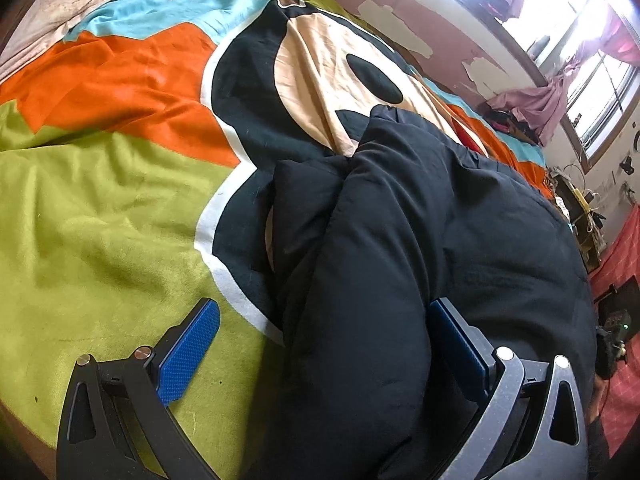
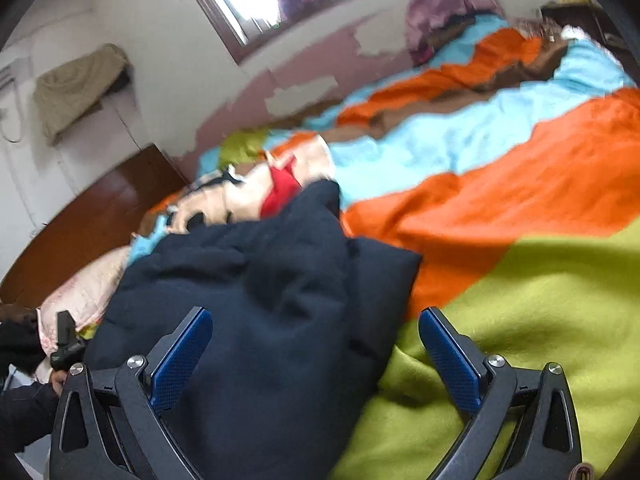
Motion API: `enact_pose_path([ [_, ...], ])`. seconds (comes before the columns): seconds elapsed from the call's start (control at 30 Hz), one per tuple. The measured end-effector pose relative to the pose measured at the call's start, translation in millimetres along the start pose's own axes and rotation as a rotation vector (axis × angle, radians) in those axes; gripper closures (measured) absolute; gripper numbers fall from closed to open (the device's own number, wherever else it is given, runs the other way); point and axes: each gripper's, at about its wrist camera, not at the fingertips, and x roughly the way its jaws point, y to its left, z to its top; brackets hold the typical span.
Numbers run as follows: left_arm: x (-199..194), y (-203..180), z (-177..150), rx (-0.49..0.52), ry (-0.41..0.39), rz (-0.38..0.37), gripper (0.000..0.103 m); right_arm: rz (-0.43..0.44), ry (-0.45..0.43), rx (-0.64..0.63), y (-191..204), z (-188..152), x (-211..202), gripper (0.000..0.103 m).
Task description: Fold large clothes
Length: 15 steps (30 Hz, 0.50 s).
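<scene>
A large, puffy black garment (image 1: 420,220) lies bunched on a bed covered with a bright cartoon-print sheet (image 1: 100,200). My left gripper (image 1: 324,340) is open, and a thick fold of the garment runs between its blue pads (image 1: 192,344), touching the right pad. In the right wrist view the same garment (image 2: 260,300) lies in a heap at the lower left. My right gripper (image 2: 316,348) is open around the garment's near edge, with the right pad (image 2: 448,356) over the green part of the sheet (image 2: 520,320). This view is blurred.
A peeling pink wall (image 1: 400,4) and a window (image 1: 600,80) with purple cloth run along the bed's far side. Pillows (image 1: 52,12) lie at the head of the bed. A wooden footboard (image 2: 100,216) and a draped cloth (image 2: 80,84) show at the left in the right wrist view.
</scene>
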Motion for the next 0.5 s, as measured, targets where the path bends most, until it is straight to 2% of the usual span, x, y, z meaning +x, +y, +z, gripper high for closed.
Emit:
enact_pose_path([
  [0.07,1,2,1,-0.005,-0.003,-0.013,0.001,0.002,0.057,-0.032,2,-5,10,0.000],
  [0.17,0,4,-1,-0.012,-0.005,-0.033,0.001,0.088,0.123,-0.083,8,-10,18,0.000],
  [0.27,2,5,0,-0.012,0.004,-0.056,0.001,0.130,0.159,-0.087,6,-12,22,0.000],
  [0.33,3,6,3,-0.005,0.022,-0.090,0.001,0.154,0.165,-0.078,3,-13,22,0.000],
  [0.5,11,12,13,0.044,0.120,-0.225,0.001,0.122,0.164,-0.101,6,-16,23,0.000],
])
